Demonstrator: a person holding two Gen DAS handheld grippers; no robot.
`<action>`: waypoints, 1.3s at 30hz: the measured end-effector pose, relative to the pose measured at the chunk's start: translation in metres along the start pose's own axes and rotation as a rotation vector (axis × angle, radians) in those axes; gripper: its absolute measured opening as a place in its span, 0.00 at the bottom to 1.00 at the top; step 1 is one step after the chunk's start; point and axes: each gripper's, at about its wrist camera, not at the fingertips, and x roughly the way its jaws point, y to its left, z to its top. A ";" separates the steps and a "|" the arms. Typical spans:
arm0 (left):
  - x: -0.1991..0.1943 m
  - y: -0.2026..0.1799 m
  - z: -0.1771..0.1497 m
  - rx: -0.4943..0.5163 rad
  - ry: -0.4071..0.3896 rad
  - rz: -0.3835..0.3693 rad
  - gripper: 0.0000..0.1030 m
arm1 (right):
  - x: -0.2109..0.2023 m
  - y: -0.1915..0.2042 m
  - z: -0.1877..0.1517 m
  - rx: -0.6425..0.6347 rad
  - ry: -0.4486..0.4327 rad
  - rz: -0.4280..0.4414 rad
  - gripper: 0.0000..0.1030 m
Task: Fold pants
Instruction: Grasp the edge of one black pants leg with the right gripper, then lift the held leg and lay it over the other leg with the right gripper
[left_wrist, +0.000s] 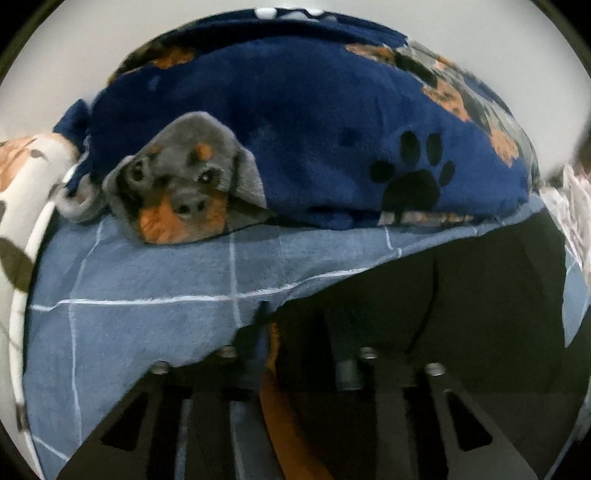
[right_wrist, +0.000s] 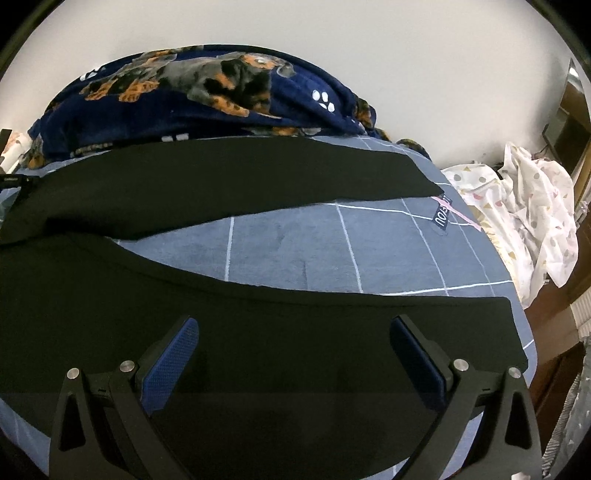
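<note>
Black pants (right_wrist: 258, 332); bedsheet (right_wrist: 288, 251) label (right_wrist: 440, 218) partly reads "FOU".

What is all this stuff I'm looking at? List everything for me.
pants: one pair, black, spread on the bed, legs apart
bedsheet: one, grey-blue with white grid lines, under the pants
blanket: one, navy with dog and paw prints, heaped behind the pants
crumpled cloth: one, white with pastel shapes, right of the bed
wall: white, behind the bed
left gripper: black, nearly shut at the pants' edge; grip unclear
right gripper: black with blue pads, open above a pant leg
</note>
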 end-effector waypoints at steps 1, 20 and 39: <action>-0.007 -0.002 -0.001 -0.008 -0.020 0.018 0.14 | 0.000 0.001 0.001 0.000 -0.001 0.005 0.99; -0.191 -0.123 -0.129 -0.040 -0.365 -0.131 0.09 | 0.090 -0.049 0.129 0.529 0.083 0.760 0.96; -0.191 -0.139 -0.190 -0.122 -0.258 -0.109 0.10 | 0.216 0.003 0.173 0.690 0.329 0.851 0.08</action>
